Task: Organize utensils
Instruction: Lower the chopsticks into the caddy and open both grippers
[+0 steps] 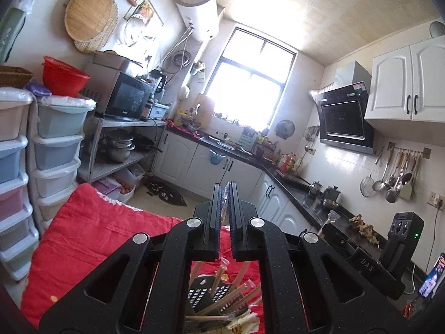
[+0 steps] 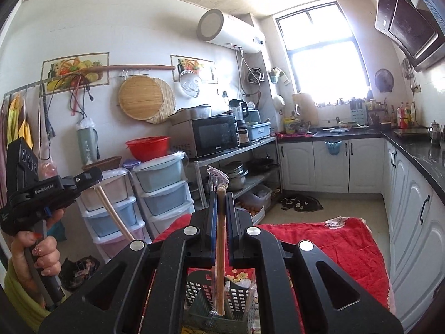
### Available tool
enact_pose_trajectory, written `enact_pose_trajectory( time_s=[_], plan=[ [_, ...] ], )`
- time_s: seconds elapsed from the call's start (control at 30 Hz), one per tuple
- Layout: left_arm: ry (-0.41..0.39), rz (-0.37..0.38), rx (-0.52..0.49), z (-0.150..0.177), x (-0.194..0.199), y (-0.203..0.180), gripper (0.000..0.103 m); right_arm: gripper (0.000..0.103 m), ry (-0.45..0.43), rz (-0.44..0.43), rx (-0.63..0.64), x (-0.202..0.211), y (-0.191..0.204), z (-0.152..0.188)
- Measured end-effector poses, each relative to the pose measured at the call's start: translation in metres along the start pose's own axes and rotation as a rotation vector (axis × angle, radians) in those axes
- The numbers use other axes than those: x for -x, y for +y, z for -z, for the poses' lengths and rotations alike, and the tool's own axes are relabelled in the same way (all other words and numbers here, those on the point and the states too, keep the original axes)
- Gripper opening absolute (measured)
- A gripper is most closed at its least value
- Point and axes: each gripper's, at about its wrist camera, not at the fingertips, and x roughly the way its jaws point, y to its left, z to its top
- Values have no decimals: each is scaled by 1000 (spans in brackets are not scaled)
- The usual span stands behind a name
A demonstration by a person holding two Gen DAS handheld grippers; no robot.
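Observation:
My left gripper (image 1: 225, 185) is shut on a pair of chopsticks in a clear wrapper (image 1: 224, 199). In the right wrist view a hand holds that left gripper (image 2: 86, 179) at the left, and its wrapped chopsticks (image 2: 111, 208) hang down slantwise. My right gripper (image 2: 221, 193) is shut on another wrapped pair of wooden chopsticks (image 2: 221, 228), held upright. The lower end of that pair reaches into a dark slotted utensil basket (image 2: 194, 289). The same basket (image 1: 200, 292) shows below my left fingers, with several wrapped chopsticks leaning in it.
The basket stands on a red cloth (image 1: 91, 231) over a table. Stacked plastic drawers (image 2: 161, 189) and a metal shelf with a microwave (image 2: 211, 133) lie beyond. White cabinets under a dark counter (image 2: 411, 144) run along the right. A phone (image 1: 432, 278) leans at the far right.

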Motion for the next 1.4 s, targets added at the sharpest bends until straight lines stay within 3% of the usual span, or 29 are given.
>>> enact_pose_trajectory(
  time_s=[0.73, 1.27, 1.37, 1.4],
  plan=[
    [99, -33, 7, 46, -40, 22, 3, 6, 22, 76, 19, -45, -5, 50],
    [194, -52, 2, 76, -56, 33, 3, 6, 136, 89, 2, -65, -7, 77],
    [207, -62, -2, 78, -56, 33, 6, 14, 156, 86, -3, -65, -7, 79],
    [208, -64, -2, 78, -55, 33, 10, 22, 156, 87, -5, -64, -7, 79]
  ],
)
